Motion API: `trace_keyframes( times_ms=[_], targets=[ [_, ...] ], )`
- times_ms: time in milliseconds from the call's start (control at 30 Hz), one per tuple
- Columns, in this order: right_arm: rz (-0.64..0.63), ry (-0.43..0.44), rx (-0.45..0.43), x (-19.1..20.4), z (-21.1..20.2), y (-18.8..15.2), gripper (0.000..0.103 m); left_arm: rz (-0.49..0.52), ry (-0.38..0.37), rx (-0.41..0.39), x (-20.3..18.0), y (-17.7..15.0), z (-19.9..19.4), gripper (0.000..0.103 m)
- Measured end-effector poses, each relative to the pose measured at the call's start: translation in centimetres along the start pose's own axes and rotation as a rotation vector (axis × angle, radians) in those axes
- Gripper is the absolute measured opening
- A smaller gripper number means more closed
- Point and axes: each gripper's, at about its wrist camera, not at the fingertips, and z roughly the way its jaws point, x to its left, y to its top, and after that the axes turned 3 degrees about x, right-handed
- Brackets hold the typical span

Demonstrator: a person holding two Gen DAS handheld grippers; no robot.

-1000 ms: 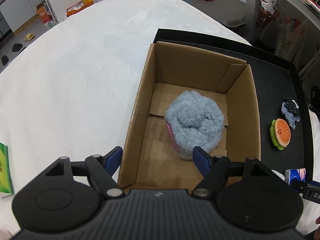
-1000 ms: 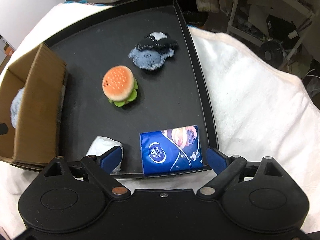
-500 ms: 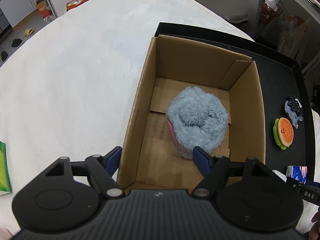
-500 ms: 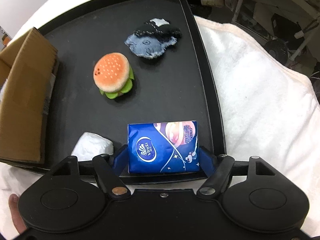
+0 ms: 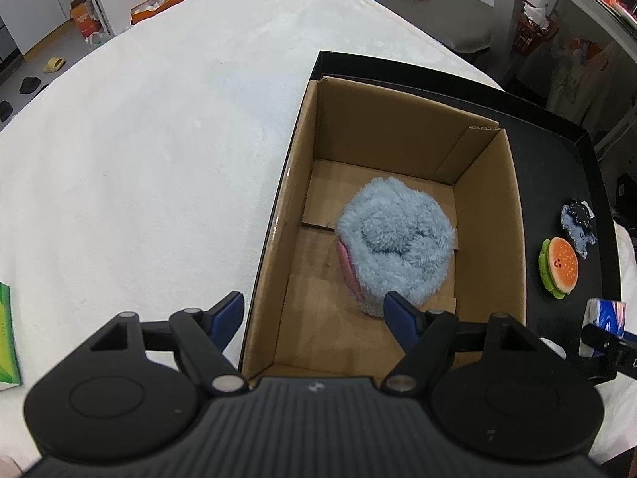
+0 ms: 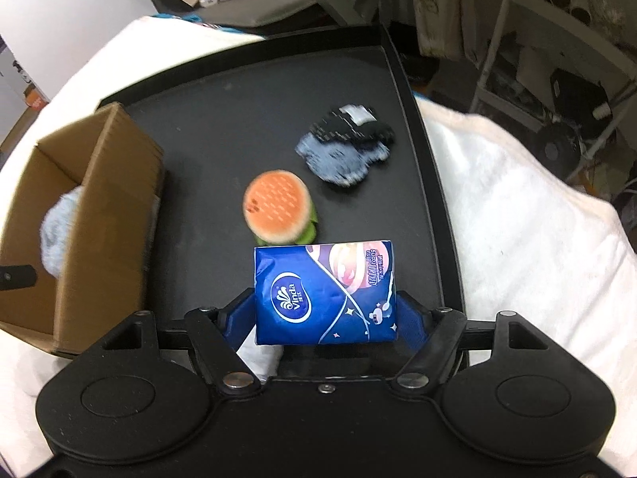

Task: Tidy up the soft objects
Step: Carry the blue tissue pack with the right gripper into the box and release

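My right gripper [image 6: 324, 310] is shut on a blue tissue pack [image 6: 324, 290] and holds it above the black tray [image 6: 239, 95]. The pack also shows in the left wrist view [image 5: 605, 320]. A burger plush [image 6: 278, 211] and a dark blue fuzzy plush [image 6: 342, 151] lie on the tray. A cardboard box [image 5: 402, 151] stands on the tray's left part with a fluffy light blue plush [image 5: 394, 247] inside. My left gripper [image 5: 314, 310] is open and empty over the box's near wall.
A white wad [image 6: 258, 352] lies on the tray under the held pack. A white fleece cover [image 5: 159, 139] spreads over the table. A green packet [image 5: 8, 338] lies at the far left. Shelves and clutter stand beyond the table's right side.
My right gripper has closed on the blue tissue pack and lifted it off the tray, moving toward the burger plush. My left gripper has risen slightly over the box.
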Motion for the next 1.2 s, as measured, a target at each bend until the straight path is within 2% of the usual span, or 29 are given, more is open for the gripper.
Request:
trace_keyframes(
  times_ms=[333, 933, 1200],
  targets=[
    [-0.057, 0.045, -0.1, 3.0, -3.0, 1.4, 0.071, -0.005, -0.027, -0.016, 1.1, -0.1, -0.5, 0.076],
    [-0.126, 0.126, -0.182, 8.6, -5.6, 3.4, 0.071, -0.032, -0.096, -0.052, 3.1, -0.3, -1.0, 0.075],
    [-0.163, 0.153, -0.191, 10.8, -5.7, 4.0, 0.071, -0.036, -0.112, -0.078, 3.8, -0.3, -1.4, 0.072]
  ],
)
